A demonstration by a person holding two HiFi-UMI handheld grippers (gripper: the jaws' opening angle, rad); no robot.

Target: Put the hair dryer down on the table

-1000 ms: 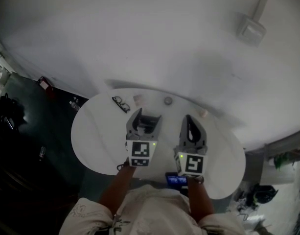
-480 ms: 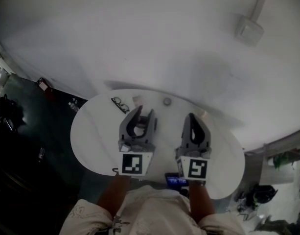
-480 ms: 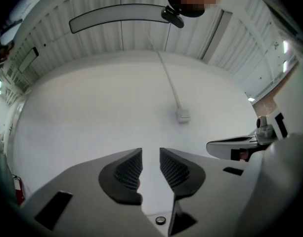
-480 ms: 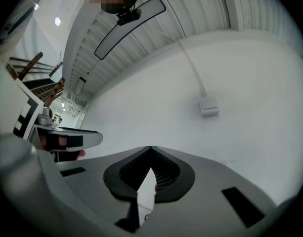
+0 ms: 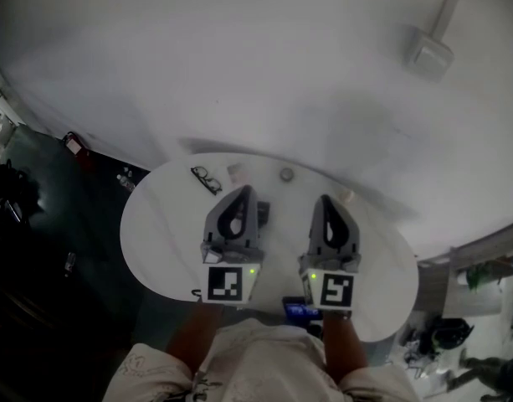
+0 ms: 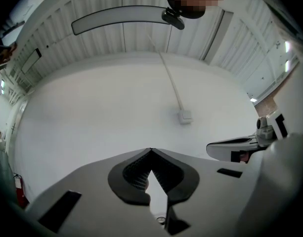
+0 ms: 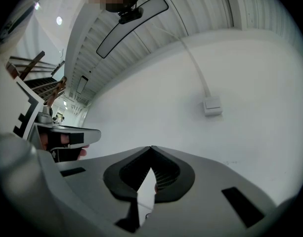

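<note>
No hair dryer shows clearly in any view. In the head view my left gripper (image 5: 243,190) hovers over the round white table (image 5: 156,224) with its jaws shut and nothing between them. A small dark object (image 5: 263,213) lies on the table just right of it; I cannot tell what it is. My right gripper (image 5: 325,198) hangs beside it, also shut and empty. In the left gripper view the tips (image 6: 151,150) meet against a bare white wall, and the same is true of the tips (image 7: 151,147) in the right gripper view.
Glasses (image 5: 206,178), a small pale item (image 5: 234,171), a small round item (image 5: 286,173) and another small piece (image 5: 347,194) sit along the table's far side. A blue object (image 5: 301,309) lies at the near edge. A wall box (image 5: 429,54) with conduit is above.
The left gripper's jaws went from wide open to shut and it drew slightly back toward me. The right gripper stayed nearly still.
</note>
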